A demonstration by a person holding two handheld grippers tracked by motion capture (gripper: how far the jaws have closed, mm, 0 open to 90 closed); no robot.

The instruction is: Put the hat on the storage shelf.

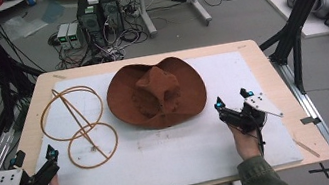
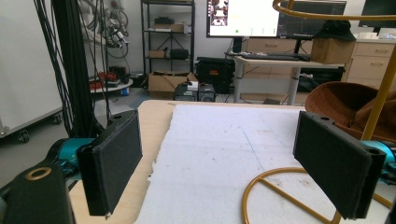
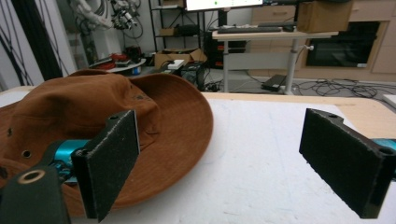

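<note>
Centred on the bench's [image 1: 272, 84] white sheet [image 1: 187, 149]: brown wide-brimmed hat [image 1: 155, 94], brim curled up, crown dented, eyelets along its side. Just left: yellow wire hoop stand [image 1: 79, 127]. Left tool [image 1: 36, 157] spread, empty; right tool [image 1: 231, 100] spread, near the brim.

Even, diffuse overhead light fills the room, so the brown felt wide-brimmed hat [image 1: 155, 94] casts only a faint soft shadow onto the white foam mat [image 1: 201, 142] just beneath its brim. The high view is soft and slightly blurred throughout. In both gripper views the black jaws nearest the lens look soft, and the bright monitor screen [image 2: 243, 17] far behind the hat is blown out to glare.
</note>
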